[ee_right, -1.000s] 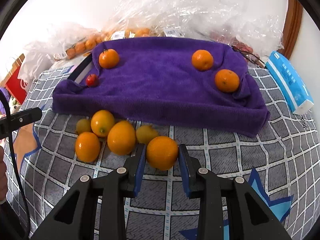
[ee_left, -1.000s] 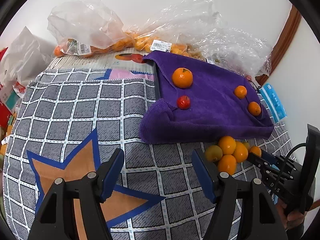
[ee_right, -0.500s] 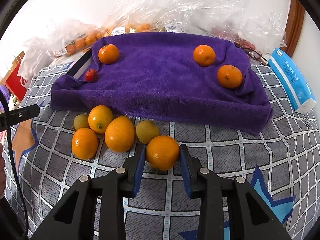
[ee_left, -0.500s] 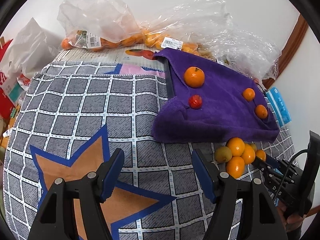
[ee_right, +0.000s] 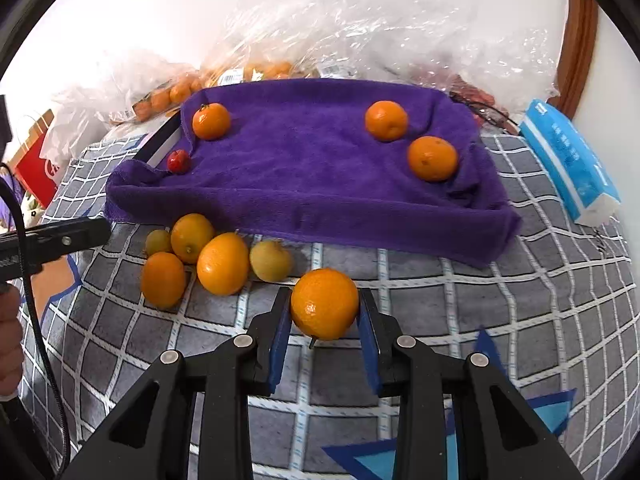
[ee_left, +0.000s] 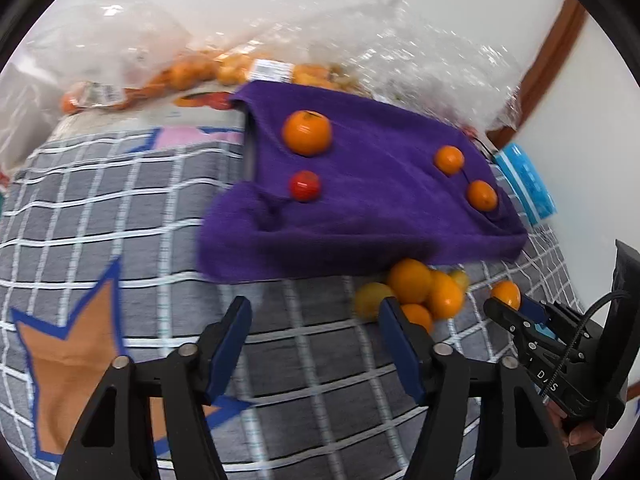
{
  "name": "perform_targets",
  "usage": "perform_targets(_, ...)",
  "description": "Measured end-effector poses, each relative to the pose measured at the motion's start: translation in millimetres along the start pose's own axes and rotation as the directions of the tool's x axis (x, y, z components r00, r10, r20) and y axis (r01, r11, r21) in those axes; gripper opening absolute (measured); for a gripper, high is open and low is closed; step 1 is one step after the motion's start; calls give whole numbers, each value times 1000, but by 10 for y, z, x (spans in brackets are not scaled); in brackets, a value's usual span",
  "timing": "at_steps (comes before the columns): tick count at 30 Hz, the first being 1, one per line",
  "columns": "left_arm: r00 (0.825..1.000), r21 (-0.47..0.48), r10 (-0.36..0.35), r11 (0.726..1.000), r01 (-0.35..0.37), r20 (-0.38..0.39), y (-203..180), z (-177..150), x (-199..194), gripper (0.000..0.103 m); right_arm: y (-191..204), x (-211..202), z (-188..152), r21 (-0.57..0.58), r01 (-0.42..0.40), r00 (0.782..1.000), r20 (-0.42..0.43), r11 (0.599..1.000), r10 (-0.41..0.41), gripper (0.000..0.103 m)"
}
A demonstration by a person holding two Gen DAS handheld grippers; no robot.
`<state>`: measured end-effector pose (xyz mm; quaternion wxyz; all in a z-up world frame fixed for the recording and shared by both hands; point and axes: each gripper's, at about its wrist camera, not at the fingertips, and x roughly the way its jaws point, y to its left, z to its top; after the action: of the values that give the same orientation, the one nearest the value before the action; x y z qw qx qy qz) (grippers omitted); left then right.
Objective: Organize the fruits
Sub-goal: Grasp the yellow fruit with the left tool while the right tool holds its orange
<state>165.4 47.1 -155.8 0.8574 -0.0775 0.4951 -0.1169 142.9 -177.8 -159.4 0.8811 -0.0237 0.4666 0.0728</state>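
Right hand-held gripper (ee_right: pixel 324 320) clamped on an orange (ee_right: pixel 324 308); lift clear before crossing to the purple towel (ee_right: pixel 304 184). Left hand-held gripper (ee_left: pixel 314 340) closing, empty.

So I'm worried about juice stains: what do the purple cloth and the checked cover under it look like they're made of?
The purple cloth looks like plush microfibre or terry towelling: a matte, fuzzy nap with soft rounded folds at its edges. The checked cover looks like a flat woven or printed fabric, matte, with a grey and white grid and no visible pile. Neither fibre can be told for sure from the look alone.
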Motion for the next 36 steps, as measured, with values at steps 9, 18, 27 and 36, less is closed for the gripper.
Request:
perform_targets(9, 999, 22, -27, 999, 28, -44, -251, 61, 203, 45, -294, -54, -48, 41, 3, 1000, 6, 999, -3, 32)
perform_targets(18, 993, -5, -99, 995, 99, -66, -202, 129, 271, 25, -270, 66, 43, 29, 13, 1000, -13, 1000, -13, 32)
perform_targets(27, 983, -27, -159, 987, 157, -88, -132, 141, 346, 30, -167, 158, 114, 12, 47, 998, -33, 999, -46, 32)
perform_targets(36, 994, -24, -107, 994, 107, -37, -16, 137, 234, 27, -129, 150, 159, 6, 60, 998, -26, 998, -60, 32)
